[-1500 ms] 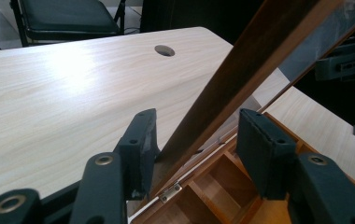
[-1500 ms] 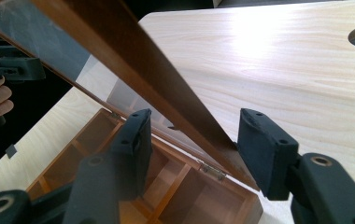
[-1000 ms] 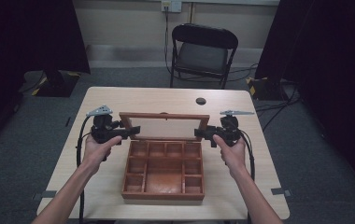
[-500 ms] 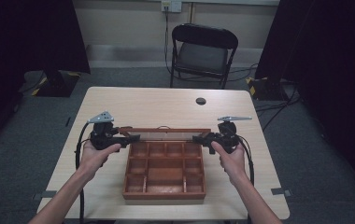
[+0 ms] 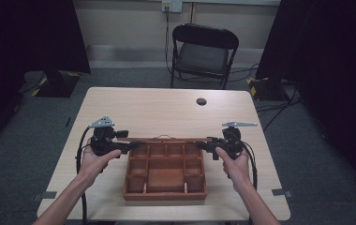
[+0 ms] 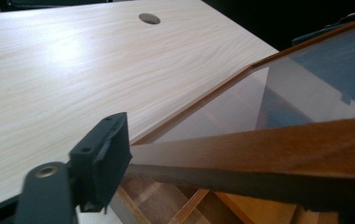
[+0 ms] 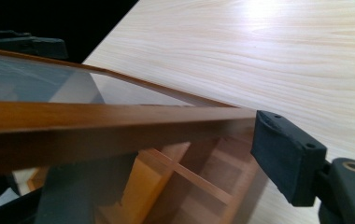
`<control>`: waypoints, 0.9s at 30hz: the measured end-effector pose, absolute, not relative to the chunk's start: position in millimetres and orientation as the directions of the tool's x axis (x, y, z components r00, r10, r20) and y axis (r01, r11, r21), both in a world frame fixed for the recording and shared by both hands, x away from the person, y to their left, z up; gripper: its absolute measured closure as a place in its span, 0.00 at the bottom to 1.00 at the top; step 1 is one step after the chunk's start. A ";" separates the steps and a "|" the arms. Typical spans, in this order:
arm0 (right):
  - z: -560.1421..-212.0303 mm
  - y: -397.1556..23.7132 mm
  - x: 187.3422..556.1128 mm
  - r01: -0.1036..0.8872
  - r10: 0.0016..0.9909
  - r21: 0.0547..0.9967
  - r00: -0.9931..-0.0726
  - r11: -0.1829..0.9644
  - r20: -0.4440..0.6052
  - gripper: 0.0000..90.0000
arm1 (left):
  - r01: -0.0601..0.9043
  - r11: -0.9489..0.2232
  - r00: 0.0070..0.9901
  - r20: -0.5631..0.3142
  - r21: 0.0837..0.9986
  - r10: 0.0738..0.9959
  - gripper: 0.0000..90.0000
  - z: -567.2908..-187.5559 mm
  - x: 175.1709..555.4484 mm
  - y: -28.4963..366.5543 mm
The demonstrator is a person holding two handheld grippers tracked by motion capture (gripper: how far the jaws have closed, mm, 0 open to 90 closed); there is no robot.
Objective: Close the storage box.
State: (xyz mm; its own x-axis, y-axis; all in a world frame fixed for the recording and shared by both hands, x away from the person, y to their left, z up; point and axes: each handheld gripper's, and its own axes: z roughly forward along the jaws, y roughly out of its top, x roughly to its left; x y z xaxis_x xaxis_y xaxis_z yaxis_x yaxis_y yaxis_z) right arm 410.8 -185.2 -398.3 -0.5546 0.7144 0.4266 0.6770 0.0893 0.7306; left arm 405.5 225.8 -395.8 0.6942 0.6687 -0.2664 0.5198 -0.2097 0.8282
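At the left end of the glazed wooden lid [image 5: 166, 139], the left gripper [image 5: 128, 146] has just been opening, jaws astride the frame, while the right gripper [image 5: 203, 145] (jaws parted too) brackets the other end above the compartmented wooden box [image 5: 165, 193] on the table [image 5: 157, 108].

The divided wooden box [image 5: 165, 173] sits on the table [image 5: 166, 110] between the left gripper [image 5: 130, 146] and the right gripper [image 5: 201, 145]. Its glazed lid [image 5: 166, 139] spans from one gripper to the other. The table's cable hole [image 5: 201, 101] lies beyond the right gripper, with the chair [image 5: 204, 54] farther behind.
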 end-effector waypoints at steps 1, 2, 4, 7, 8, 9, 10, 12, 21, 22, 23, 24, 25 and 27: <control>-398.9 -186.4 410.7 0.673 0.728 0.732 -0.552 0.102 0.407 0.34 | 0.523 -0.205 0.695 -0.275 0.827 0.665 0.22 -396.4 406.2 226.1; -400.0 -189.1 412.0 0.679 0.744 0.725 -0.541 0.113 0.392 0.33 | 0.525 -0.202 0.696 -0.281 0.827 0.661 0.21 -397.3 406.9 226.7; -400.4 -190.4 412.7 0.681 0.744 0.723 -0.541 0.114 0.392 0.32 | 0.525 -0.197 0.697 -0.285 0.828 0.659 0.21 -397.7 406.9 226.7; -401.8 -192.6 415.5 0.706 0.741 0.698 -0.531 0.118 0.411 0.28 | 0.520 -0.207 0.701 -0.276 0.829 0.658 0.21 -398.1 406.4 226.5; -401.7 -192.9 415.2 0.695 0.732 0.708 -0.547 0.126 0.406 0.32 | 0.522 -0.203 0.700 -0.280 0.828 0.657 0.21 -398.1 406.5 226.6; -401.8 -192.9 415.0 0.695 0.730 0.708 -0.546 0.122 0.411 0.33 | 0.522 -0.204 0.697 -0.276 0.828 0.662 0.21 -397.8 406.1 226.3; -402.1 -193.2 414.7 0.699 0.726 0.706 -0.544 0.114 0.421 0.34 | 0.522 -0.204 0.698 -0.277 0.828 0.660 0.21 -397.9 406.2 226.4; -402.4 -193.2 413.8 0.696 0.726 0.709 -0.546 0.117 0.417 0.33 | 0.525 -0.200 0.699 -0.285 0.827 0.657 0.21 -398.1 406.6 226.7; -397.9 -202.1 410.1 0.680 0.739 0.721 -0.552 0.132 0.386 0.37 | 0.522 -0.195 0.690 -0.277 0.830 0.669 0.22 -397.3 406.7 227.9; -398.3 -203.3 410.2 0.681 0.740 0.720 -0.553 0.135 0.383 0.39 | 0.524 -0.192 0.689 -0.280 0.830 0.669 0.22 -397.3 406.7 227.7; -398.7 -204.2 410.0 0.685 0.745 0.715 -0.548 0.139 0.380 0.40 | 0.524 -0.191 0.688 -0.281 0.830 0.670 0.22 -397.3 406.6 227.6; -399.5 -205.1 409.7 0.680 0.755 0.720 -0.542 0.138 0.368 0.42 | 0.523 -0.192 0.688 -0.279 0.830 0.670 0.23 -397.2 406.6 227.6; -399.9 -205.8 409.4 0.680 0.762 0.719 -0.540 0.145 0.357 0.44 | 0.523 -0.192 0.688 -0.278 0.831 0.671 0.23 -397.1 406.5 227.5; -400.1 -206.0 409.4 0.679 0.767 0.718 -0.539 0.151 0.349 0.44 | 0.523 -0.190 0.686 -0.278 0.831 0.672 0.22 -397.1 406.2 227.3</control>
State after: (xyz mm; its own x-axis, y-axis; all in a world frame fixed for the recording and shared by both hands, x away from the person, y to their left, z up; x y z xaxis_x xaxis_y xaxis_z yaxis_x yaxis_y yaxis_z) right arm 409.4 -206.0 -400.1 -0.5391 0.7666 0.3488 0.6793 0.1510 0.7181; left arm 406.2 227.3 -397.1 0.6864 0.6720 -0.2780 0.5227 -0.1901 0.8311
